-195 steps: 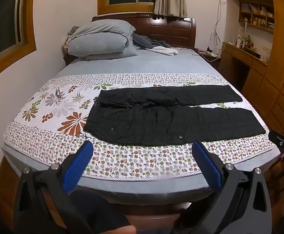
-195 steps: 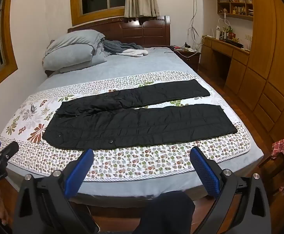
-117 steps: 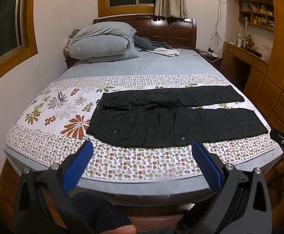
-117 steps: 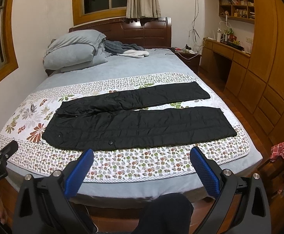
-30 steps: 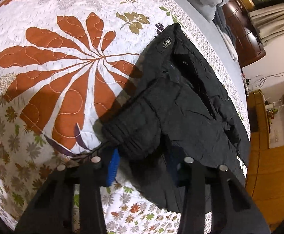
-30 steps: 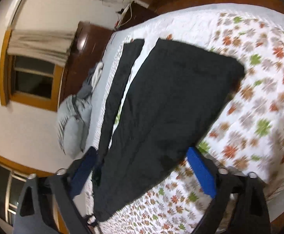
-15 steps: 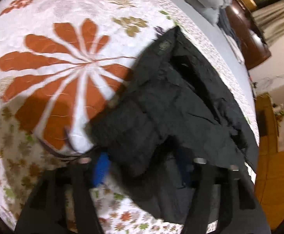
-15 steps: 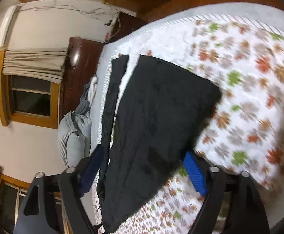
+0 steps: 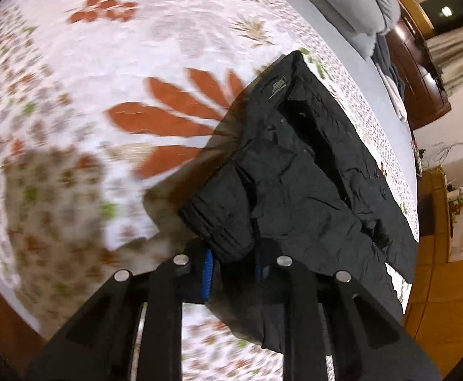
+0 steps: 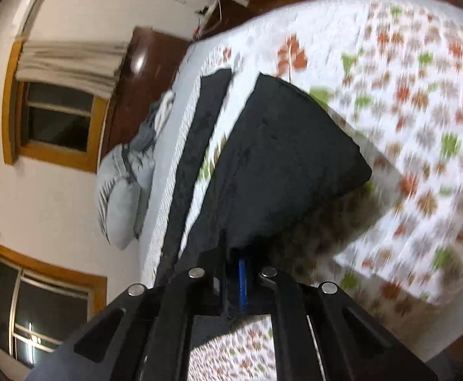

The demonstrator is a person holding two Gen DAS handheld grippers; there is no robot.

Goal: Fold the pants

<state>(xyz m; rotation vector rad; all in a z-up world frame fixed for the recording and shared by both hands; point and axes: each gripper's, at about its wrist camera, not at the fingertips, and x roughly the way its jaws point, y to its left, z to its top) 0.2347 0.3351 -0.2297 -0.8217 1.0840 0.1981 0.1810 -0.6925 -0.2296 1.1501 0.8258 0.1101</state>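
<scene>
Black quilted pants (image 9: 310, 184) lie across a floral bedspread (image 9: 110, 63). My left gripper (image 9: 233, 263) is shut on the near corner of the waistband and holds it lifted off the bed. My right gripper (image 10: 236, 273) is shut on the hem of the near pant leg (image 10: 279, 165), which is raised off the bedspread (image 10: 422, 101). The far pant leg (image 10: 199, 133) still lies flat on the bed.
Grey pillows (image 10: 120, 184) and a dark wooden headboard (image 10: 142, 79) are at the head of the bed. Wooden cabinets (image 9: 447, 270) stand beyond the far side. Windows with wooden frames (image 10: 53, 117) are in the wall.
Both grippers have closed on the pants, the left on the waistband corner and the right on the near leg hem, and have lifted the near edge off the bed.
</scene>
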